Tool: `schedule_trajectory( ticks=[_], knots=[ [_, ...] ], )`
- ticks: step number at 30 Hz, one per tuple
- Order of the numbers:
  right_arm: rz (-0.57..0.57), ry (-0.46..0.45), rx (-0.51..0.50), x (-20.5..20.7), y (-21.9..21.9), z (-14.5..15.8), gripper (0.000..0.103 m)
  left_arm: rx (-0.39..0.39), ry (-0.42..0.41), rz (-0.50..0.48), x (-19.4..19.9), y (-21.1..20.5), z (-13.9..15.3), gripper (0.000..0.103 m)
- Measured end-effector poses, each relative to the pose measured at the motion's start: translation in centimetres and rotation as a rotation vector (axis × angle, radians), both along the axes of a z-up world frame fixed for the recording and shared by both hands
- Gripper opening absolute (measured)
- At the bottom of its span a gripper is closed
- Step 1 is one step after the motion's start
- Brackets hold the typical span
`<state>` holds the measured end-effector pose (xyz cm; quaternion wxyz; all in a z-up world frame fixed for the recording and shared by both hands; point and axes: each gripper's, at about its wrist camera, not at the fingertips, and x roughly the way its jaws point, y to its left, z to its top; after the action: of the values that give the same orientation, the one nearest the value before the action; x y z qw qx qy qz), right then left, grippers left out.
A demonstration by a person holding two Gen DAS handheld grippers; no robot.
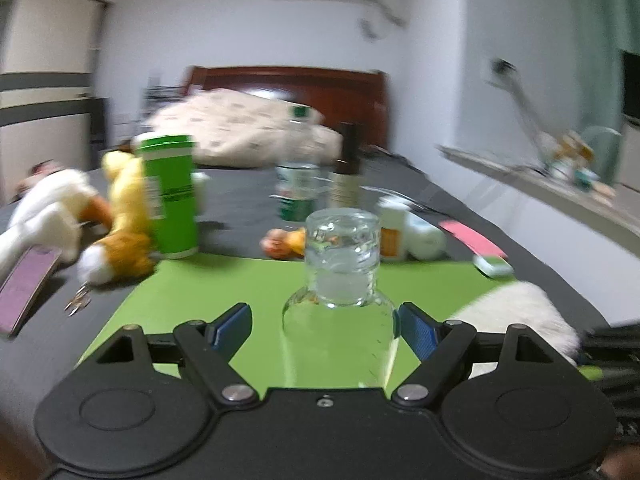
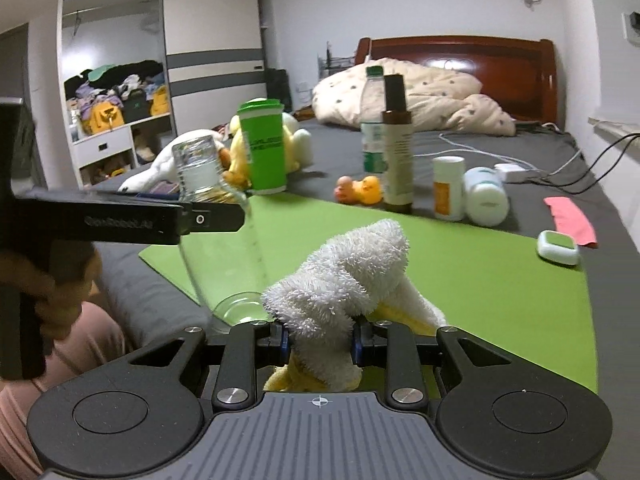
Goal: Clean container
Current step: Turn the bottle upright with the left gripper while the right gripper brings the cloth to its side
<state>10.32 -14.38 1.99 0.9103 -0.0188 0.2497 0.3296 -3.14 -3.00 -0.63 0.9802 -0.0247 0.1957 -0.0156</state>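
A clear glass bottle (image 1: 340, 280) with a threaded neck stands between the blue pads of my left gripper (image 1: 326, 326). The right pad touches the glass and the left pad stands apart from it. In the right wrist view the same bottle (image 2: 224, 240) hangs tilted in that gripper (image 2: 208, 216) above the green mat (image 2: 460, 264). My right gripper (image 2: 320, 346) is shut on a white and yellow fluffy cloth (image 2: 344, 280), just right of the bottle's base. The cloth also shows in the left wrist view (image 1: 520, 320).
On the grey bed behind the mat stand a green canister (image 2: 266, 148), a green-capped water bottle (image 2: 372, 120), a brown spray bottle (image 2: 398, 140), white pill bottles (image 2: 450, 188), rubber ducks (image 2: 360, 190) and plush toys (image 1: 120, 216). A phone (image 1: 24, 284) lies left.
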Motion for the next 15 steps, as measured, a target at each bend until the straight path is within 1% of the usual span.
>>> schedule_trajectory(
  ticks=[3, 6, 7, 8, 9, 11, 13, 15],
  knots=[
    [-0.010, -0.003, 0.004, -0.3, -0.5, 0.2, 0.028, -0.003, -0.029, 0.094, -0.3, -1.4, -0.6, 0.080],
    [-0.007, -0.003, 0.005, -0.6, -0.6, 0.2, 0.028, -0.002, -0.042, 0.140, -0.4, -1.7, -0.8, 0.079],
    [-0.005, -0.003, 0.005, -0.8, -0.6, 0.2, 0.028, -0.006, -0.043, 0.157, -0.3, -1.8, -0.8, 0.076],
    [-0.003, -0.002, 0.005, -0.8, -0.7, 0.2, 0.028, -0.010, -0.044, 0.174, -0.2, -1.9, -0.9, 0.068],
    [-0.003, -0.003, 0.005, -0.9, -0.7, 0.2, 0.028, -0.017, -0.044, 0.187, -0.2, -2.0, -0.9, 0.064],
    [-0.004, -0.004, 0.006, -1.1, -0.8, 0.3, 0.028, -0.034, -0.042, 0.199, -0.4, -2.0, -0.9, 0.064],
    [-0.006, -0.006, 0.007, -1.3, -1.0, 0.3, 0.028, -0.030, -0.045, 0.198, -0.7, -2.1, -1.0, 0.064],
    [-0.007, -0.008, 0.009, -1.4, -1.1, 0.3, 0.028, -0.026, -0.048, 0.168, -0.7, -1.9, -0.9, 0.064]
  ],
)
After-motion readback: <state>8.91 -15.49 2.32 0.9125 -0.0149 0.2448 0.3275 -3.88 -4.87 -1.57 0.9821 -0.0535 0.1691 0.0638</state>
